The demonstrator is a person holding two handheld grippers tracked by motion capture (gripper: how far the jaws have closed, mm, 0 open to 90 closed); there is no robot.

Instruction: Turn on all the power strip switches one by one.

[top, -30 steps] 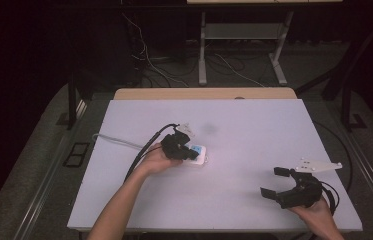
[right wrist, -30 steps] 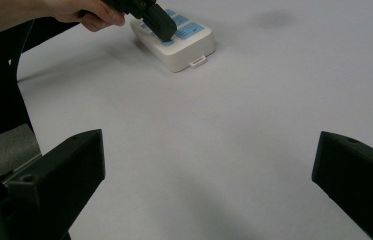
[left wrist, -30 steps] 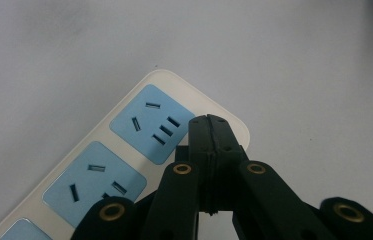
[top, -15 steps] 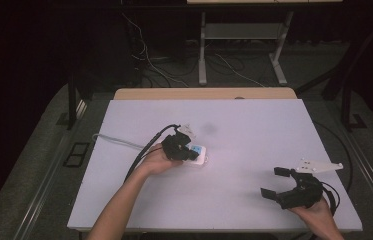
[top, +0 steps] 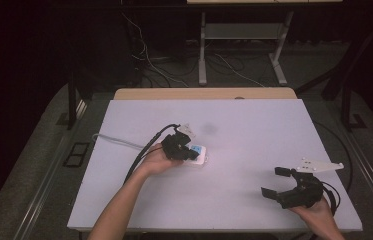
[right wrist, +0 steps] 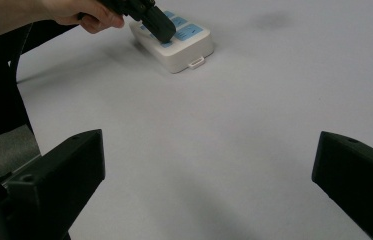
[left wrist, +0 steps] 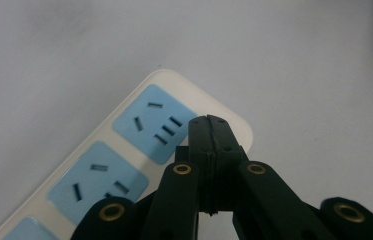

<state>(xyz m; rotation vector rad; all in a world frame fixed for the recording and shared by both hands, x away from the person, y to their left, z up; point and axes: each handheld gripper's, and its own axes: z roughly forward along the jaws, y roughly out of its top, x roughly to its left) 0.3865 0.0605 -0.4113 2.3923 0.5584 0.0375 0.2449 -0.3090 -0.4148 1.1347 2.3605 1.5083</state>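
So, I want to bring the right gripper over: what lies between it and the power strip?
Bare table top, as the right gripper view shows; the power strip sits beyond the open right gripper.

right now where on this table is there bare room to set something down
Bare patches: the far half of the white table top beyond the white power strip with blue sockets, and the middle stretch between that strip and the open right hand-held gripper. The near left corner is bare too. It is crowded only around the strip, where the shut left hand-held gripper and its black cable sit.
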